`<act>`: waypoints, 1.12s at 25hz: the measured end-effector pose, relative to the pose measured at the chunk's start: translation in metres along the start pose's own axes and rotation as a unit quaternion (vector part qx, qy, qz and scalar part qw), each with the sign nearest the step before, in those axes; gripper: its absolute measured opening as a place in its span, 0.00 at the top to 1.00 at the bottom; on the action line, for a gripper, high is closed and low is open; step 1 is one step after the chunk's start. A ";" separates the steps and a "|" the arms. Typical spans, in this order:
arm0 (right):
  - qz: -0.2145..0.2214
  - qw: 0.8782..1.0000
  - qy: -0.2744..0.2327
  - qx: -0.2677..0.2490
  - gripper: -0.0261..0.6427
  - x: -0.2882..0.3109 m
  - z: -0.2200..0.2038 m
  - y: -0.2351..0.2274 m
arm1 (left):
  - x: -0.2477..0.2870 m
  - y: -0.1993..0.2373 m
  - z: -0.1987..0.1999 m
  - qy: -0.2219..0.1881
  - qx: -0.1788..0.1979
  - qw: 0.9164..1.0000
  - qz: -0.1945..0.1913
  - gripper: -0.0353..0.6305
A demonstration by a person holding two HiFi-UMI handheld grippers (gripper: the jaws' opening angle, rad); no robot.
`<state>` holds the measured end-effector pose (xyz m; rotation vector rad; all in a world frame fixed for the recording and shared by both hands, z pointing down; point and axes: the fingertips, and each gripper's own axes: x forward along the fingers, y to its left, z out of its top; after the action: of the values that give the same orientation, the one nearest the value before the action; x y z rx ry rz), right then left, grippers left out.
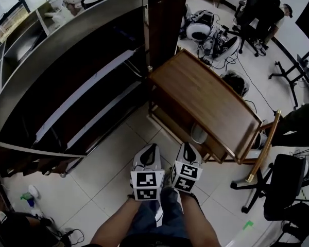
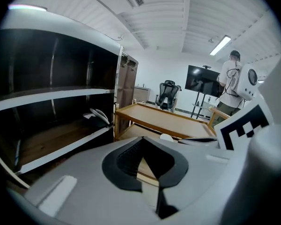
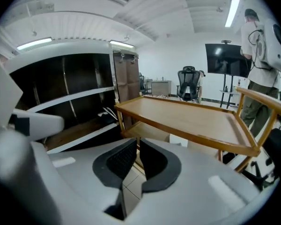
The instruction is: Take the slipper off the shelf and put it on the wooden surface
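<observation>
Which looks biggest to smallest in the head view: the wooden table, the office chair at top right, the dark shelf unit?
Dark shelf unit, largest.
Wooden table, second.
Office chair, smallest, though it stands farthest from the camera, which shrinks it.

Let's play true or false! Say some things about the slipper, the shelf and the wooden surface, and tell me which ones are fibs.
1. The slipper lies on the wooden surface. False: it lies on the shelf, on the lower board.
2. The top of the wooden surface is bare. True.
3. The left hand-held gripper holds the slipper. False: nothing is between its jaws.
4. A person stands near a dark screen. True.
</observation>
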<state>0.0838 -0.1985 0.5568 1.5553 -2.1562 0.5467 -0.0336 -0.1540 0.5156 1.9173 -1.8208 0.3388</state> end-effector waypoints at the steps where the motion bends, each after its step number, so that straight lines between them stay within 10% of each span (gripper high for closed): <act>1: 0.007 1.000 -0.005 -0.003 0.94 -0.006 0.009 0.009 | -0.007 0.005 0.004 -0.002 0.000 1.000 0.005 0.94; 17: 0.155 0.983 -0.061 -0.072 0.96 -0.105 0.088 0.149 | -0.133 0.064 0.060 -0.054 -0.049 0.992 0.100 0.94; 28: 0.295 0.942 -0.087 -0.135 0.96 -0.165 0.091 0.191 | -0.210 0.062 0.052 -0.100 -0.084 0.969 0.209 0.94</act>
<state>-0.0615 -0.0616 0.3770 0.8240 -2.7057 0.2708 -0.1205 0.0027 0.3797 1.4879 -2.3084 0.1213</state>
